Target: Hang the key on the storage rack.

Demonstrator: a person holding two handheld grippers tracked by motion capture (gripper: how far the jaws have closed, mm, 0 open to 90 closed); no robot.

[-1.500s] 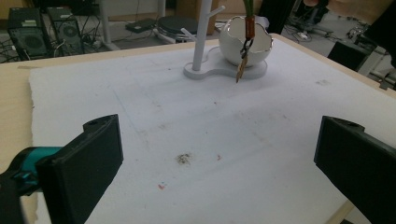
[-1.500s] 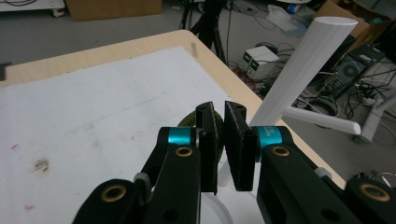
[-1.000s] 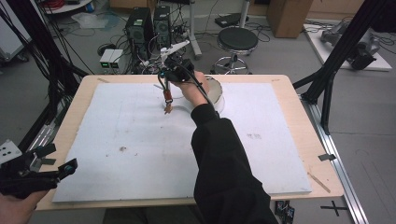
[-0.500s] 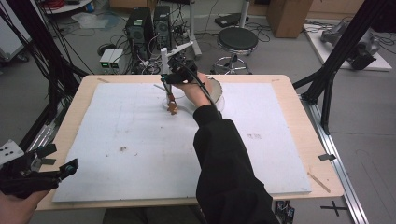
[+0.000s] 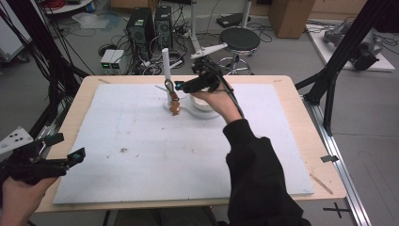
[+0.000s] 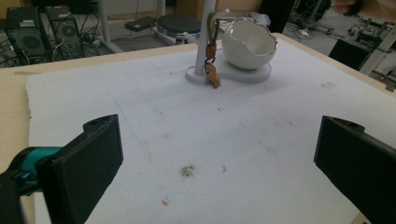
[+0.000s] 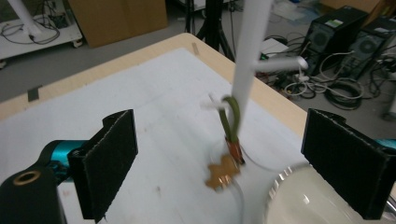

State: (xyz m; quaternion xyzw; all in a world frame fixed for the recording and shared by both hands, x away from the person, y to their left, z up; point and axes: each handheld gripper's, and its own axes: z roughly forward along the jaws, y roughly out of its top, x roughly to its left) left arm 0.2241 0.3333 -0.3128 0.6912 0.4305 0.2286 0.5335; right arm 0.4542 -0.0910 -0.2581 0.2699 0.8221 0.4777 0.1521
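High view
- Right gripper point(image 5: 178, 86): held over the far middle of the table, pointing left at the stand; its jaws have just been opening and now stand apart, with nothing between them.
- Stand point(image 5: 165, 61): a white post on a round base, at the far edge of the white mat point(image 5: 141, 155).
- Charm point(image 5: 174, 108): a small brown piece on a green loop point(image 5: 168, 86), hanging from a peg of the stand, low beside the base.
- Bowl point(image 5: 203, 103): white, just right of the stand, partly hidden by the right hand point(image 5: 220, 101).
- Left gripper point(image 5: 66, 148): at the near left corner of the table, well apart from the stand, jaws apart and empty.

Left gripper view
- Jaws: wide apart at both lower corners, nothing between them but bare mat point(image 6: 233, 140).
- Stand point(image 6: 201, 46): far off, upright, with the loop point(image 6: 214, 29) and charm point(image 6: 213, 75) hanging against it.
- Bowl point(image 6: 247, 44): egg-shell shaped, open side showing, on the stand's base just beside the post.

Right gripper view
- Jaws: wide apart, left and right, clamped on nothing.
- Loop point(image 7: 232, 116): hooked over a short white peg on the post point(image 7: 247, 56), between the jaws but farther off, touching neither.
- Charm point(image 7: 223, 175): hangs below the loop by a red link, just above the mat point(image 7: 140, 107).
- Bowl point(image 7: 308, 200): rim at lower right, beside the right jaw.
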